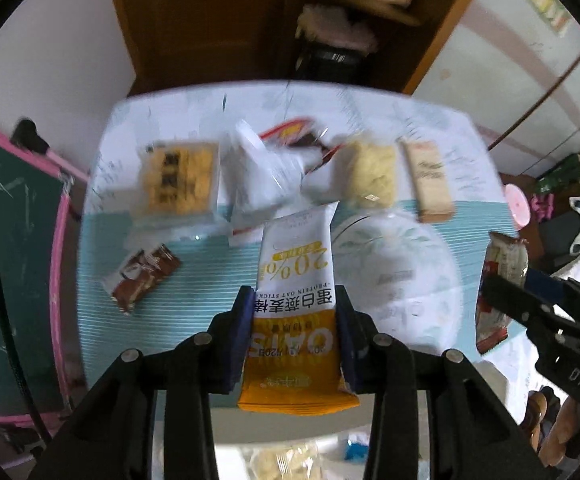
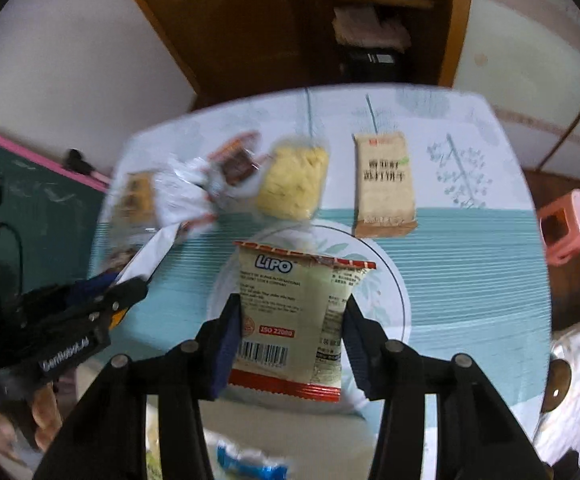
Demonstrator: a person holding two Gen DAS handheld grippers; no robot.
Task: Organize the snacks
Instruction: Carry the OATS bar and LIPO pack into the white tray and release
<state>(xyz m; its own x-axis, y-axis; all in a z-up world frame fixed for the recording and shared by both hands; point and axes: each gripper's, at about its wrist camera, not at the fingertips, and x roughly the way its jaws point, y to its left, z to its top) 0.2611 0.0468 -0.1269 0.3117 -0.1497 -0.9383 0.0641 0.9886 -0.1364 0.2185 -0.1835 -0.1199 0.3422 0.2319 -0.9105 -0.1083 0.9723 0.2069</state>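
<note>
Left gripper point(image 1: 294, 312): jaws closed on an oat stick packet point(image 1: 296, 280), white above, orange below, pads pressing both long edges; packet held clear above the table point(image 1: 209, 320). Right gripper point(image 2: 293, 320): jaws closed on a cream Lipo packet point(image 2: 298, 312) with red crimped ends, barcode side facing the camera, also raised off the surface, above a white plate point(image 2: 394, 300) with leaf pattern.

The table carries a teal striped mat point(image 2: 470, 280) on the near part and a pale floral cloth beyond. On the mat, left side in the left wrist view, a brown chocolate wafer packet point(image 1: 141, 276) lies tilted.

Further back, a row of snacks across the mat's far edge: a square packet of yellow crackers point(image 1: 177, 180), a crumpled clear wrapper point(image 1: 265, 176), a red-and-brown packet point(image 1: 294, 136) partly under it, a pale yellow noodle-like block point(image 2: 294, 180), and a tan biscuit packet point(image 2: 384, 188) lying flat, apart from the plate.

Beyond the table, a wooden door point(image 2: 249, 20), blurred
</note>
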